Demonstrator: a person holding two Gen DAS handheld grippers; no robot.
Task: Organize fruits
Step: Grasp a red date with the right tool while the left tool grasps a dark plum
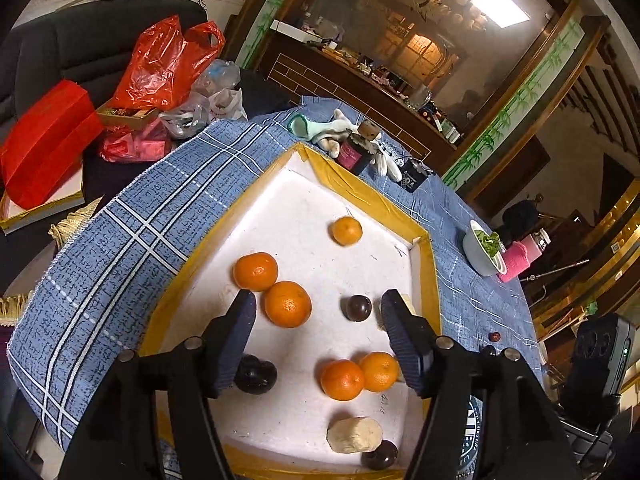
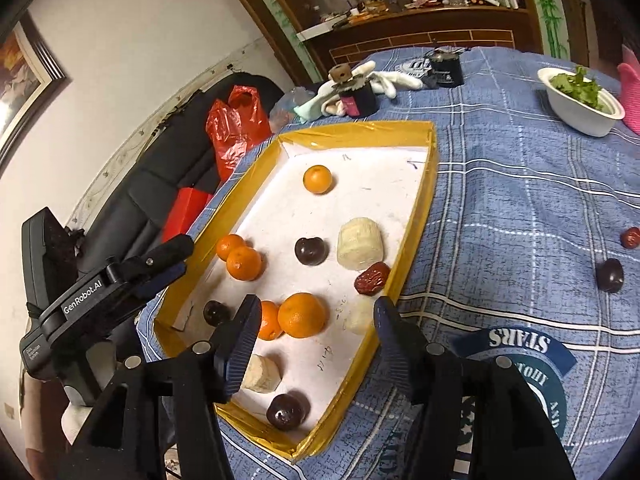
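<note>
A white foam tray with a yellow taped rim [image 1: 404, 212] [image 2: 416, 216] sits on a blue checked tablecloth. It holds several oranges [image 1: 287, 304] [image 2: 301, 315], dark plums [image 1: 357, 307] [image 2: 310, 251], pale peeled chunks [image 1: 354, 435] [image 2: 359, 243] and a red date [image 2: 372, 278]. My left gripper [image 1: 318, 306] is open and empty above the tray; it also shows in the right wrist view [image 2: 172, 256] at the tray's left edge. My right gripper [image 2: 316, 320] is open and empty over the tray's near end. A plum [image 2: 609, 275] and a date [image 2: 631, 237] lie on the cloth at right.
A white bowl of greens [image 2: 580, 100] [image 1: 482, 250] and a pink object [image 1: 516, 266] stand on the far right. White gloves and small dark boxes [image 2: 360, 92] lie behind the tray. Red bags [image 1: 168, 64] and a black sofa are beyond the table's left edge.
</note>
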